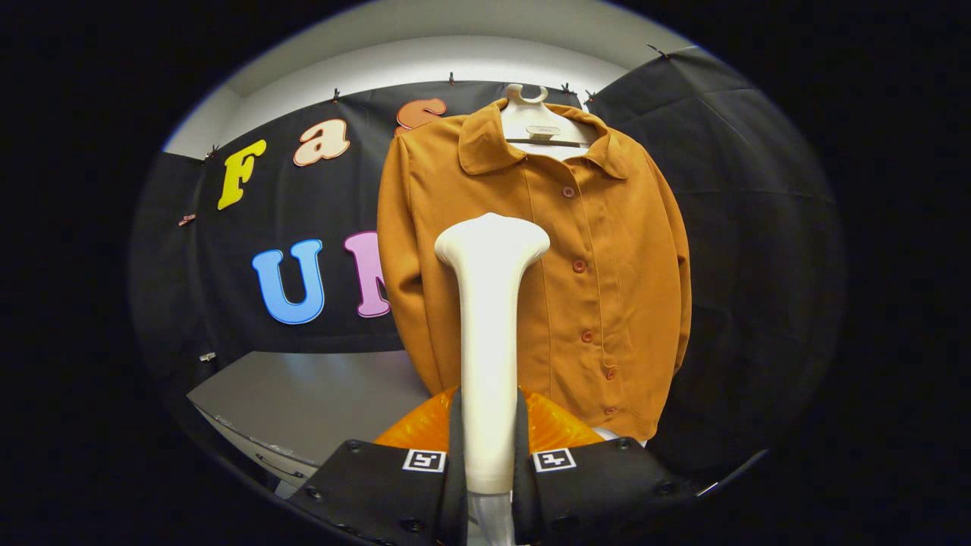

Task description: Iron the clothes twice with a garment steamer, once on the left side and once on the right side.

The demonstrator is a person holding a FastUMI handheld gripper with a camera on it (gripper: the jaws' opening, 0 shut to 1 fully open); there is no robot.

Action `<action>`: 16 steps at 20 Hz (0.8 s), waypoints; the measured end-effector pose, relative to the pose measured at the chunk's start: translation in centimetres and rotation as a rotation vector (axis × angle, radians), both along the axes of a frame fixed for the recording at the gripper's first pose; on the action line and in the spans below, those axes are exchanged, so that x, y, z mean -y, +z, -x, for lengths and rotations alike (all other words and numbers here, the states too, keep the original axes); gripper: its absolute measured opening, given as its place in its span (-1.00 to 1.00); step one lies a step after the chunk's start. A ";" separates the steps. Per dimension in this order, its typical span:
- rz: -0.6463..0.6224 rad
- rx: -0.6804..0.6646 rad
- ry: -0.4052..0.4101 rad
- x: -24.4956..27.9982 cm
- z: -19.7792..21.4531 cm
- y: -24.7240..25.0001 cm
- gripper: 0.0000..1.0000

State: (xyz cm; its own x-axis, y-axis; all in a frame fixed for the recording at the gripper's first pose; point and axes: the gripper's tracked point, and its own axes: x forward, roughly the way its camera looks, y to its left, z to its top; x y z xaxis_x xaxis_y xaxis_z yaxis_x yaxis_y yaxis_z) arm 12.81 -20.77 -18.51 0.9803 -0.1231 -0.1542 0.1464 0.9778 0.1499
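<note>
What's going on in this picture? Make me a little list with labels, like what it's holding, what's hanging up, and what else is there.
holding: the gripper is shut on the steamer, one finger pressing each side of its handle
steamer pose: upright, head at the top, in front of the shirt
hanging up: a brown shirt on a white hanger, buttoned down the front
steamer head: overlaps the shirt's front beside the button row; touching or not, cannot tell
under the steamer: an orange ribbed thing, just behind the fingers
beside the shirt: a grey table
</note>
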 end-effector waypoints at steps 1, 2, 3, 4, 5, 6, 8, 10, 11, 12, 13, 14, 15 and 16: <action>-0.003 -0.016 0.000 0.0 0.4 -0.8 -0.46; -0.006 -0.035 0.000 0.0 0.7 -1.6 -0.46; -0.007 -0.055 -0.002 0.0 1.0 -2.6 -0.46; -0.008 -0.075 -0.005 0.0 1.4 -3.6 -0.46; -0.011 -0.095 -0.008 0.1 1.7 -4.5 -0.46; -0.014 -0.114 -0.010 0.0 2.0 -5.5 -0.46; -0.017 -0.158 -0.017 0.1 2.8 -7.5 -0.46; -0.027 -0.198 -0.021 0.0 3.6 -9.4 -0.46; -0.035 -0.217 -0.022 0.0 3.9 -10.2 -0.46; -0.045 -0.235 -0.024 -0.1 4.2 -11.0 -0.46; -0.051 -0.254 -0.024 -0.1 4.4 -11.6 -0.46; -0.052 -0.269 -0.025 -0.2 4.7 -12.2 -0.46; -0.048 -0.283 -0.025 -0.2 5.1 -12.8 -0.46; -0.046 -0.299 -0.026 -0.3 5.5 -13.4 -0.46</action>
